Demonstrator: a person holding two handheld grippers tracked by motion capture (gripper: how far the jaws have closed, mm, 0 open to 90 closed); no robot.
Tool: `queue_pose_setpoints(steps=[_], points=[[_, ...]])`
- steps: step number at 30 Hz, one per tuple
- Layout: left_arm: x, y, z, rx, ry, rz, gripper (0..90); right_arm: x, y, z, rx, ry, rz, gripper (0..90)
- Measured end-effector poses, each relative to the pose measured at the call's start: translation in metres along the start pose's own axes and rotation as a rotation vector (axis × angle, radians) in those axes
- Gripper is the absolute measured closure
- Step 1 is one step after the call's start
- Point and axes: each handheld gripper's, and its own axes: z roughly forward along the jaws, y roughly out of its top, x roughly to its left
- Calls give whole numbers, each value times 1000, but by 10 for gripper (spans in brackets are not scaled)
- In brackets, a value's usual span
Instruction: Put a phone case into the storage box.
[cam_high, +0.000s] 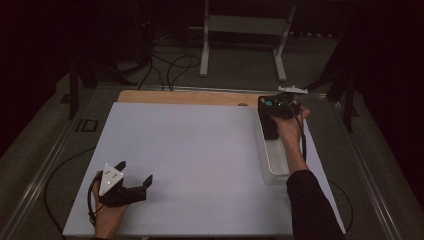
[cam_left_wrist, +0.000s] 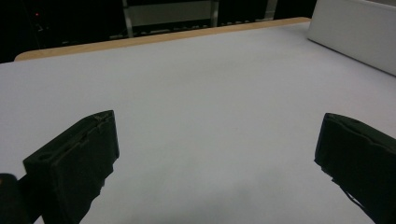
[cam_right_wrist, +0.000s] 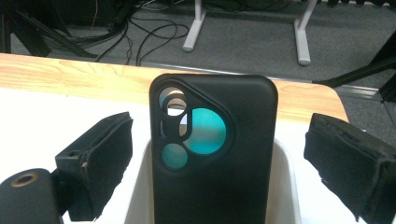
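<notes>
A black phone case (cam_right_wrist: 224, 186) with round camera cut-outs stands on end in a white tray (cam_right_wrist: 286, 186), its back facing my right gripper. My right gripper (cam_right_wrist: 219, 126) is open, with one jaw on each side of the case and a gap to both. In the high view the right gripper (cam_high: 274, 111) hovers over the far end of the tray (cam_high: 272, 172), with the case (cam_high: 270, 129) dark beneath it. At the table's near left my left gripper (cam_high: 134, 172) rests open and holds nothing. Its jaws (cam_left_wrist: 218, 120) frame bare white table.
A white board (cam_high: 190, 150) covers the table, with a wooden strip (cam_high: 185, 96) along its far edge. The tray's wall (cam_left_wrist: 355, 32) stands to the far right of the left gripper. Cables (cam_high: 170, 67) and a white stand's legs (cam_high: 204, 55) lie on the floor beyond.
</notes>
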Motion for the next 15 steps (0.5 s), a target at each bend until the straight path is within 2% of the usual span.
queue_pose_setpoints(steps=[9,12,13,15], points=[[-1,0,0,1,0,0,0,3,0,-12,-1,57,2,85],[-1,0,0,3,-1,-1,0,6,0,-19,-13,90,11,85],[0,0,0,2,-2,-2,0,10,-1,-24,-27,119,14,85],[0,0,0,2,-3,-5,0,13,-2,-28,-33,134,8,84]])
